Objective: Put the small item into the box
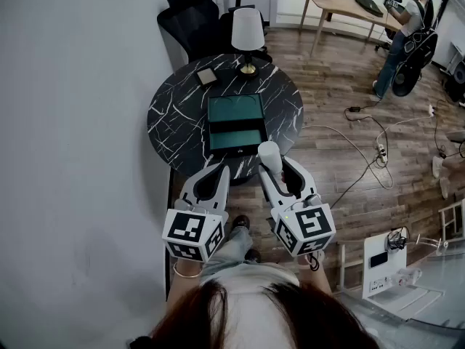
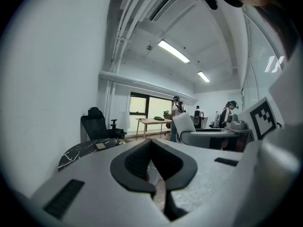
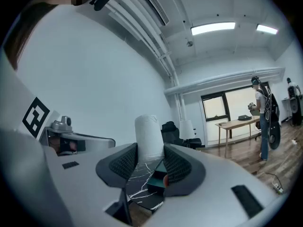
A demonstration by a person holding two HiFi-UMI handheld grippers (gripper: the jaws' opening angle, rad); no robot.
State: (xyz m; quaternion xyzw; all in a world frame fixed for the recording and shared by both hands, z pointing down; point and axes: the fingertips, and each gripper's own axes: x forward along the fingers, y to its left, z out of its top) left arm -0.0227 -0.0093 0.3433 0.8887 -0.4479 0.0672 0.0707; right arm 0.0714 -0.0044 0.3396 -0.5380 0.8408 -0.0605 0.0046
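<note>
In the head view an open dark green box (image 1: 236, 122) lies on a round black marble table (image 1: 163, 115). My right gripper (image 1: 270, 164) is held level at the table's near edge, shut on a white cylindrical item (image 1: 269, 153) that stands up out of its jaws. The right gripper view shows that white item (image 3: 149, 135) pinched between the pads of the right gripper (image 3: 150, 159), with the green box (image 3: 158, 178) below and beyond. My left gripper (image 1: 221, 171) hovers beside it, over the table's near left edge. The left gripper (image 2: 151, 144) is shut with nothing in its jaws.
A table lamp (image 1: 247, 31) and a small tan square object (image 1: 206, 76) sit at the table's far side. A black office chair (image 1: 192, 13) stands behind. The wall runs along the left. Cables (image 1: 363, 144) cross the wooden floor; a person (image 1: 407, 27) stands by a desk (image 1: 341, 6).
</note>
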